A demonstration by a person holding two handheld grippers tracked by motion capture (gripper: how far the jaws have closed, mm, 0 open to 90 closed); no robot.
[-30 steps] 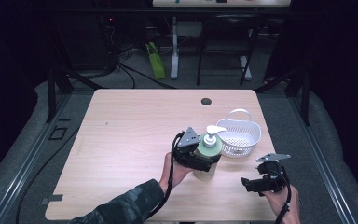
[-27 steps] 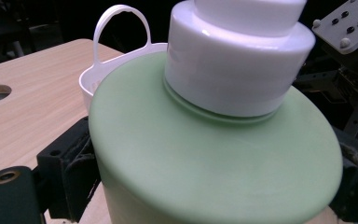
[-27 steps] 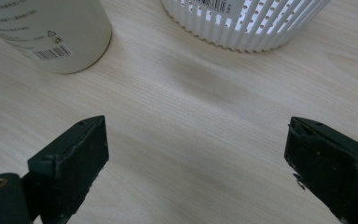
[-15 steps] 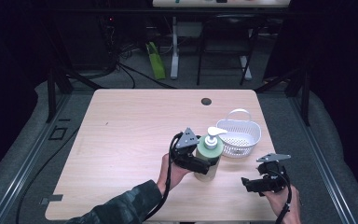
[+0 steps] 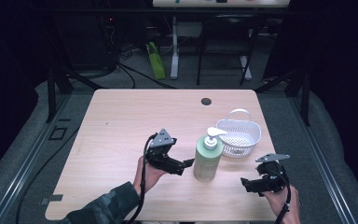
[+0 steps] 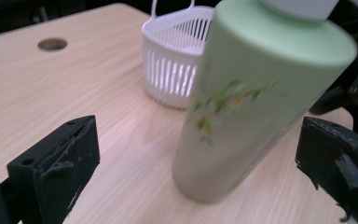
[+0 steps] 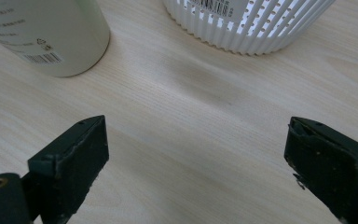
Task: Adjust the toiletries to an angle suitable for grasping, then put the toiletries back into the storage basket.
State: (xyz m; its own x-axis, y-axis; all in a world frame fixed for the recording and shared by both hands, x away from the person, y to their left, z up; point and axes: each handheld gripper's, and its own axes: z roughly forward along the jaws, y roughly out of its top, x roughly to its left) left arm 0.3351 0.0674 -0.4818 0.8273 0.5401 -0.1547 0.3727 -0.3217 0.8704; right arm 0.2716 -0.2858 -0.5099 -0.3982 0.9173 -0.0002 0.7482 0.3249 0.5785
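Green pump bottle (image 5: 208, 157) stands upright on my worktop (image 5: 121, 121) in the high view, just left of the white basket (image 5: 239, 136); my left tool (image 5: 186, 164) sits beside it, the right tool (image 5: 247, 183) apart. Left gripper view: jaws spread wide, bottle between them, untouched. Right gripper view: jaws wide apart over bare wood.

**Black two-jaw grippers, one dark sleeve**

The left gripper (image 5: 186, 164) is black, with a grey three-cornered plate on top and a black cable looping down past the hand. The right gripper (image 5: 246, 183) matches it: black body, grey plate, black cable. Their jaws are blocky, matte black, with scuffed, chipped edges. The left forearm wears a dark, mottled green sleeve (image 5: 103, 209).
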